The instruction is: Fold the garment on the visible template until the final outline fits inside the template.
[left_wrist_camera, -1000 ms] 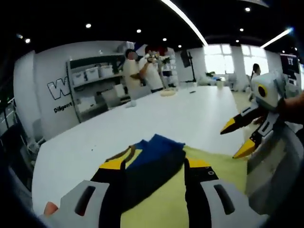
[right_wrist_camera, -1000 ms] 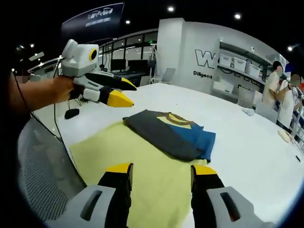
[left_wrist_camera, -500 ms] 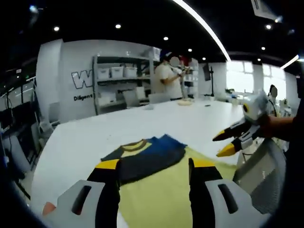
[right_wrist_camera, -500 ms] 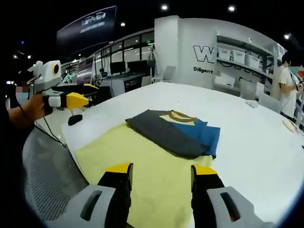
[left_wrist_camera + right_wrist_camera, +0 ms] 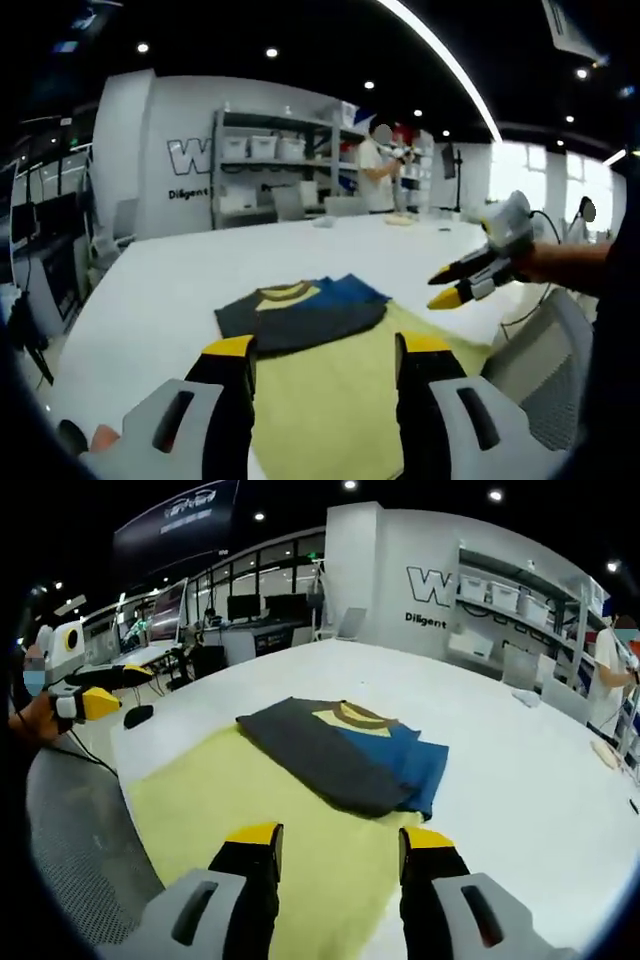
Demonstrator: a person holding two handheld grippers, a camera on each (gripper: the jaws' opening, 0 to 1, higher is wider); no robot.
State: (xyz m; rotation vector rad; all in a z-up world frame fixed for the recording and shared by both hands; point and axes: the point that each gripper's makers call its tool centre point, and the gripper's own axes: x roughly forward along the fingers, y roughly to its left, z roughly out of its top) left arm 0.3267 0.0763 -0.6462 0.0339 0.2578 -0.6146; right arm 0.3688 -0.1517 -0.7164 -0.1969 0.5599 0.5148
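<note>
The soft, light garment (image 5: 340, 750) lies folded at the far edge of the yellow template (image 5: 290, 830) on the white table (image 5: 200, 280), best pinched at a hem, while the left gripper (image 5: 325, 350) and right gripper (image 5: 335, 840) hover parted and empty.

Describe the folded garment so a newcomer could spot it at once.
Start at the long white table and find the pale yellow template at its near edge. The garment lies across the template's far edge: a folded dark grey and blue shirt with a yellow collar patch, the sole dark cloth there.
</note>
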